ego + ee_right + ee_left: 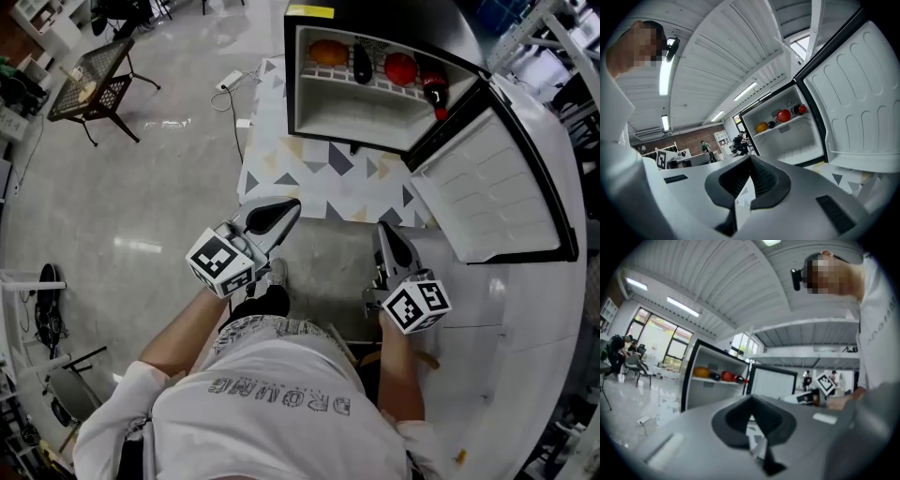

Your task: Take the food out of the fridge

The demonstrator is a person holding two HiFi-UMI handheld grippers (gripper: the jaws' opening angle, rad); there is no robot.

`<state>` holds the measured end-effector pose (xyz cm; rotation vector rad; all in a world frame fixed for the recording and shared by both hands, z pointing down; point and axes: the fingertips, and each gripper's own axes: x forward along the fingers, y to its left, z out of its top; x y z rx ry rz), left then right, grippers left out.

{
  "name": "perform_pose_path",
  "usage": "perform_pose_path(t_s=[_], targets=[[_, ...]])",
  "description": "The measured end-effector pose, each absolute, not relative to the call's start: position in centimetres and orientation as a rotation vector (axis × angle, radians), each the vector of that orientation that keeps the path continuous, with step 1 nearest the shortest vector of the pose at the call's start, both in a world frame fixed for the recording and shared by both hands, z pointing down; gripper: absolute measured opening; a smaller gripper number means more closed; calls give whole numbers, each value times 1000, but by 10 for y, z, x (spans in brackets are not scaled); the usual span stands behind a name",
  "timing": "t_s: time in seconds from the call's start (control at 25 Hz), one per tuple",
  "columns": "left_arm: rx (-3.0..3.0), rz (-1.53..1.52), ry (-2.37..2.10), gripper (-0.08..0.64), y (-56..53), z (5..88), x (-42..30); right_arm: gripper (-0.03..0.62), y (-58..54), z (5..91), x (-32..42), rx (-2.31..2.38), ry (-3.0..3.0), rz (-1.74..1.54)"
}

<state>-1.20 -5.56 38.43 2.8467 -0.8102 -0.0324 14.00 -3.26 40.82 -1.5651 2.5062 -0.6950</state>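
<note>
A small fridge (361,112) stands open on the floor ahead, its door (492,187) swung out to the right. On its upper shelf lie an orange fruit (328,52), a dark eggplant-like piece (362,64), a red round fruit (400,67) and another red piece (434,91). The same row shows in the left gripper view (701,372) and the right gripper view (783,115). My left gripper (286,211) (751,401) and right gripper (384,232) (750,159) are held side by side well short of the fridge, pointing at it. Both are shut and hold nothing.
A mat with a triangle pattern (309,183) lies in front of the fridge. A black mesh chair (98,80) stands far left, and a white power strip with cable (230,82) lies on the floor. A white rounded table (539,319) is at right. People sit in the background (618,352).
</note>
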Motion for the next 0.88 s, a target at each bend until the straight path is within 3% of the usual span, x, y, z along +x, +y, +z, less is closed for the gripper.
perform_pose_path(t_s=[0.88], targets=[[2879, -80, -710, 8, -192, 371, -61, -9, -161, 385, 91, -1685, 2471, -617]])
